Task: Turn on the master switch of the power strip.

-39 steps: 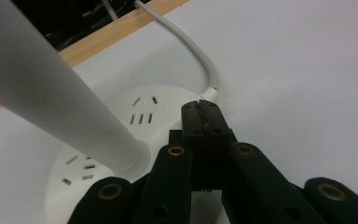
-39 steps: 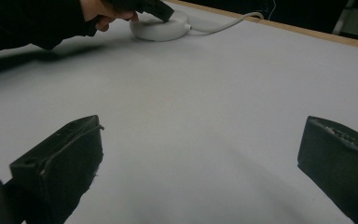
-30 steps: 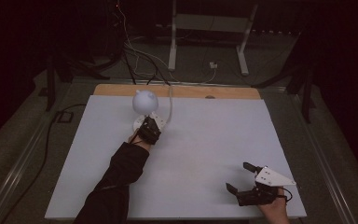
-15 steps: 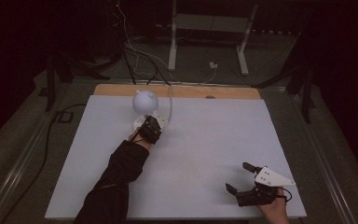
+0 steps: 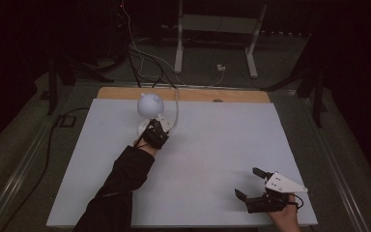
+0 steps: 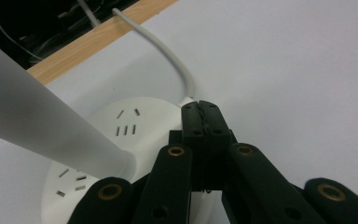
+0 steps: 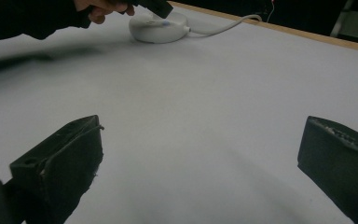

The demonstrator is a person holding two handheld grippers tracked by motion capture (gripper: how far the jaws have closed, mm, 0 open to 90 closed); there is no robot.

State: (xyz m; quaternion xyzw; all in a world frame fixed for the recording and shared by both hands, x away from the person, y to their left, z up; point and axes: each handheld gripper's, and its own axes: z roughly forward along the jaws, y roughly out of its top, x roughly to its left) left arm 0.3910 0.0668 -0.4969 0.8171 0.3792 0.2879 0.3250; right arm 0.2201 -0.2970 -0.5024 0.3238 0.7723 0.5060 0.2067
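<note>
We pressed the left gripper (image 6: 200,112) with its jaws together over the round white lamp base (image 6: 135,121), just before the cord (image 6: 163,51). Our right gripper (image 5: 251,182) rested spread wide, well apart, over bare white table (image 7: 205,116).

Dark room, dim light. White sheet (image 5: 222,159) covers the worktop (image 5: 183,94); wood strip bare along the far edge. Grey-green floor (image 5: 280,67) around it. White metal stand (image 5: 212,29) with two legs behind, loose cables (image 5: 140,53) on the floor beside it. Black legs (image 5: 53,77) at far left, more at right (image 5: 319,92).
</note>
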